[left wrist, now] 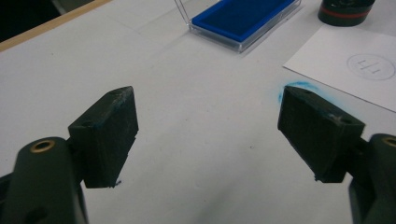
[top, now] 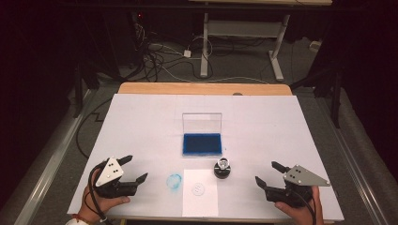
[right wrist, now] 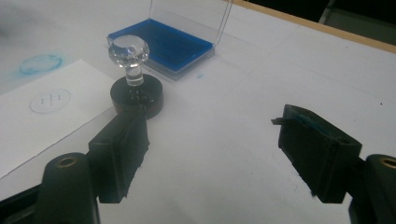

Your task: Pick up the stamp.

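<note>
A blue ink pad in a clear case with its lid standing up lies at the table's middle; I also see the ink pad and the ink pad from the grippers. In front of it stands a round black stamp with a clear faceted knob. A white sheet of paper bears a faint round print. My left gripper rests open at the front left, nothing between its jaws. My right gripper rests open at the front right, its jaws apart from the stamp.
A smudged blue ring marks the white table cover left of the paper. The wooden table edge runs along the back. Cables and a desk frame stand on the floor beyond.
</note>
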Demonstrator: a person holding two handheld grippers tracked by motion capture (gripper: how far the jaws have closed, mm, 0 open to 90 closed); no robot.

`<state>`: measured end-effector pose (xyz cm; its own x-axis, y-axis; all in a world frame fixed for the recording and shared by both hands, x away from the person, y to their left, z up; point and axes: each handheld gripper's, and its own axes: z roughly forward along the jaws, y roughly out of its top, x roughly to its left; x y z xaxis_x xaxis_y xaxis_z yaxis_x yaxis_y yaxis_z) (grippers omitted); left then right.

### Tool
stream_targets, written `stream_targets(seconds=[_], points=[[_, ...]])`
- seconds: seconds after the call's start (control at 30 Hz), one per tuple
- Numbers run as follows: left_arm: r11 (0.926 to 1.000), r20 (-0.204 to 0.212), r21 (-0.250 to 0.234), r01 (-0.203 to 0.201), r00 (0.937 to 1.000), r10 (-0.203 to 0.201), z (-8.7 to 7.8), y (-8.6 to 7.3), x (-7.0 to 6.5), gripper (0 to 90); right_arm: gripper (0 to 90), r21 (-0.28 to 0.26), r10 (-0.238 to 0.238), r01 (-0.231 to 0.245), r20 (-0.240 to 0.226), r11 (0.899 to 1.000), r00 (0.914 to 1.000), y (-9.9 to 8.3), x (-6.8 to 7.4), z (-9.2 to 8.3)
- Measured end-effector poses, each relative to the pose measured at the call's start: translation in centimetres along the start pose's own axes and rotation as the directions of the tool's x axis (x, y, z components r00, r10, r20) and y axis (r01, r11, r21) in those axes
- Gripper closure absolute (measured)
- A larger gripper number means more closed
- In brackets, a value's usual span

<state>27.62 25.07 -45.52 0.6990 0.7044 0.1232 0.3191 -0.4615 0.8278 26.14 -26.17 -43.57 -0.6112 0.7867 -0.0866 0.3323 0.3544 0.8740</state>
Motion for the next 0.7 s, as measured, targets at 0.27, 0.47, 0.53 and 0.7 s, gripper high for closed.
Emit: stream_targets(seconds=[0.27,0.47,0.53,0.7], points=[[0.9998,0.013,0.016,-0.008,0.9999,0.008,0.0,-0.1,-0.3,19.8,24.2,-0.008,-0.017,0.017,-0.028,1.0,0.9995,0.4,0.3,-0.4],[0.9986,0.028,0.051,-0.012,0.9996,0.01,0.2,-0.3,-0.3,19.4,25.5,0.02,-0.008,0.01,-0.09,1.0,0.9959,1.2,0.2,-0.2],[0.9984,0.025,0.055,-0.008,0.9997,0.007,0.2,-0.3,-0.3,18.9,24.6,0.032,0.031,-0.027,-0.122,0.999,0.992,1.7,0.3,-0.1],[0.9974,0.02,0.072,-0.006,0.9998,0.004,0.1,-0.4,-0.5,18.7,26.2,0.037,-0.022,0.026,-0.126,0.999,0.9918,3.4,1.3,0.3]])
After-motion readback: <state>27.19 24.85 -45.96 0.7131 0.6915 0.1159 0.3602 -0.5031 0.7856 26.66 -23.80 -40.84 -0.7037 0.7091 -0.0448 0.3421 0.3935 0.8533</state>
